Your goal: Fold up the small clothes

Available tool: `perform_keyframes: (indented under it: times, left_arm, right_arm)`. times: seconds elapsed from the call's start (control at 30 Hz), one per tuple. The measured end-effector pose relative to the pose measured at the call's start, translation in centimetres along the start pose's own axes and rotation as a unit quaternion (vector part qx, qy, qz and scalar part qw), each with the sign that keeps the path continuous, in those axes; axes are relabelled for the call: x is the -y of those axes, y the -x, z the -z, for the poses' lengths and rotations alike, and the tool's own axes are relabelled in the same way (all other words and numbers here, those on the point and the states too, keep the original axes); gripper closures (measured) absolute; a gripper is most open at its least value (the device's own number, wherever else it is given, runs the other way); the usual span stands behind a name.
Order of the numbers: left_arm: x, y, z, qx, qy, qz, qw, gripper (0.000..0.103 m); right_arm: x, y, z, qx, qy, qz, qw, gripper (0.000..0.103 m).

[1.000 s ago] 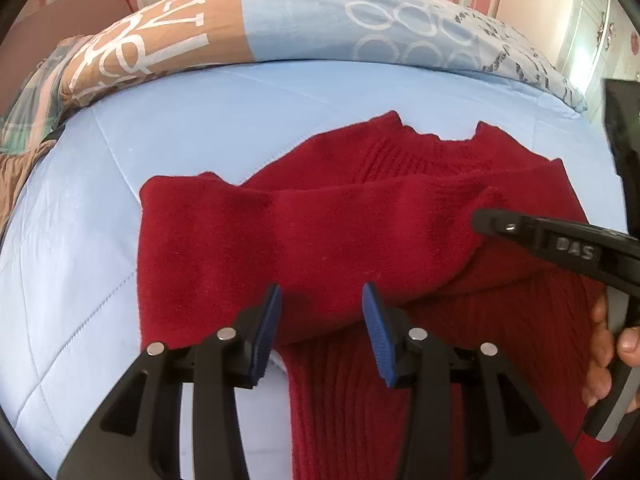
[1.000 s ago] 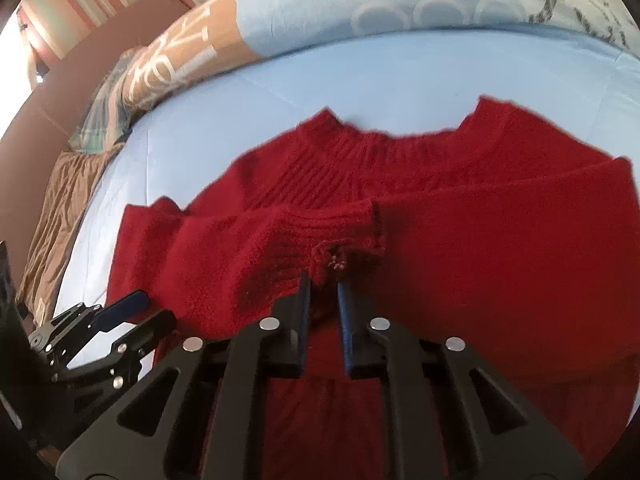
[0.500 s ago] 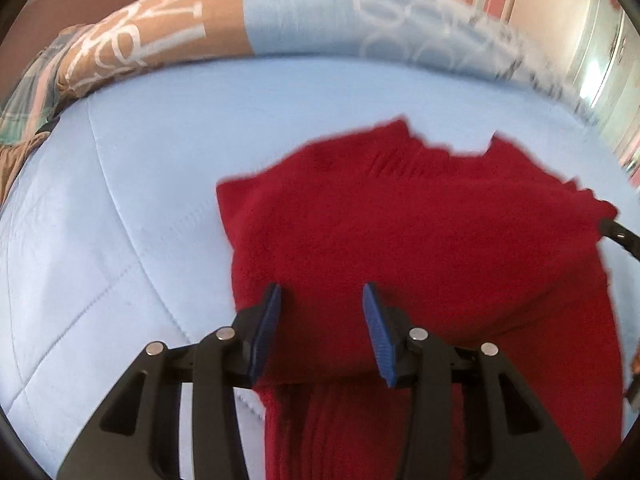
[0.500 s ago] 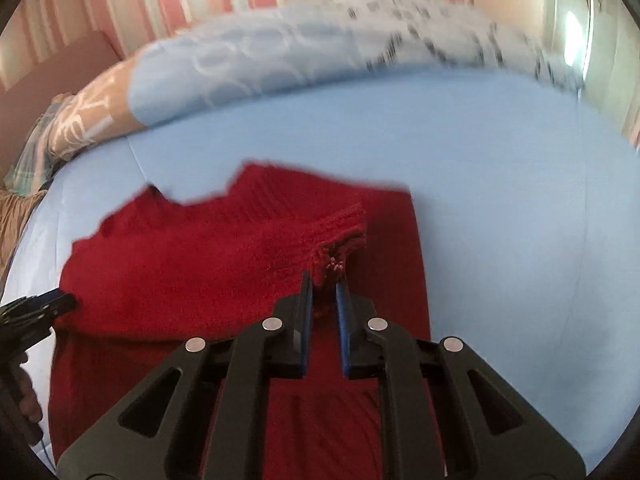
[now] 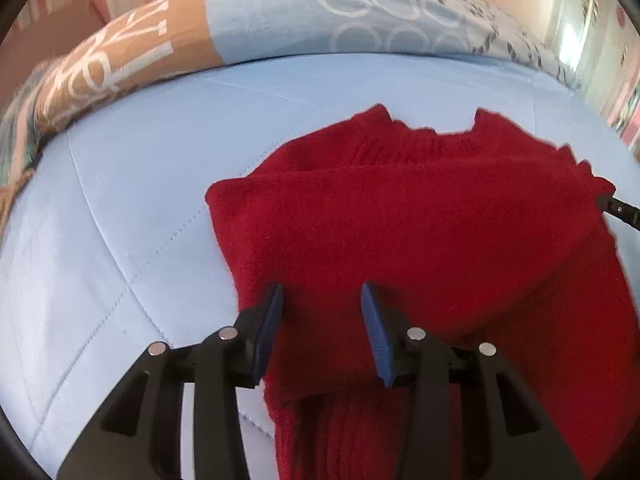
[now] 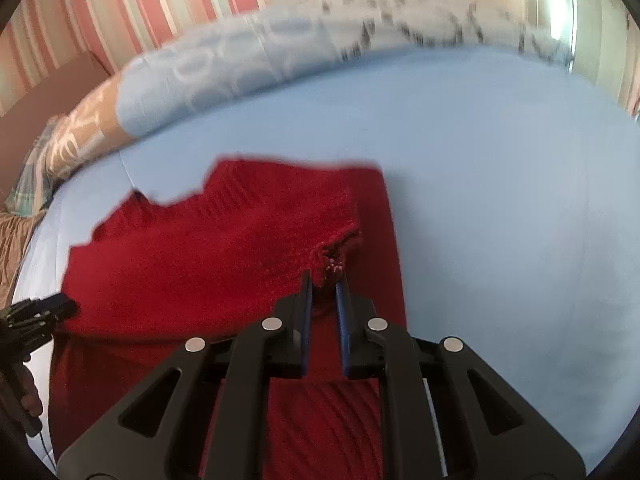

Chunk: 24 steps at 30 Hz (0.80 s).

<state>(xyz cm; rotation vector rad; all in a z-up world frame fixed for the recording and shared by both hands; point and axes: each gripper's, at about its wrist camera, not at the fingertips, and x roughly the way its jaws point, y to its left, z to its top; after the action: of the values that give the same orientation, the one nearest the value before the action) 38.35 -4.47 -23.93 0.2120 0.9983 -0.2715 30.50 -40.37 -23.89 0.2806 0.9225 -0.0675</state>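
Note:
A red knitted sweater (image 5: 420, 208) lies flat on the light blue bed cover (image 5: 132, 200), neck towards the far side. One sleeve is folded across its chest. My right gripper (image 6: 323, 280) is shut on that sleeve's ribbed cuff (image 6: 332, 256), near the sweater's right edge. Its tip (image 5: 616, 212) shows at the right of the left wrist view. My left gripper (image 5: 320, 300) points down onto the folded sleeve near its left fold edge. Its jaws stand partly apart, with the fabric lying flat between the pads, not bunched. It also appears at the left rim of the right wrist view, as the left gripper (image 6: 52, 308).
A long patterned pillow (image 5: 320, 24) in blue and tan runs along the far side of the bed, under a striped wall (image 6: 168, 4). Bare blue cover (image 6: 500, 200) spreads right of the sweater. A hand (image 6: 28, 396) shows at the lower left of the right wrist view.
My right gripper has drawn the cuff rightwards across the chest, from the middle to near the right edge. The sleeve's left fold has moved in towards my left gripper, which shifted only slightly.

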Motion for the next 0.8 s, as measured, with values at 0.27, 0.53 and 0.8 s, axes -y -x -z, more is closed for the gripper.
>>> perform_keyframes:
  times: [0.27,0.53,0.8]
  left_arm:
    - [-0.4,1.2,0.3,0.000,0.006,0.021,0.9998,0.057]
    - [2.1,2.0,0.2,0.007,-0.008,0.039,0.9992,0.056]
    - [3.2,0.5,1.1,0.007,-0.015,0.013,0.9998,0.055]
  right_arm:
    - [0.4,1.1,0.2,-0.005,-0.002,-0.010,1.000,0.080]
    - [-6.0,3.8,0.6,0.026,0.109,-0.014,0.994,0.059]
    - [-2.6,-1.0,1.6,-0.026,0.069,-0.003,0.997,0.064]
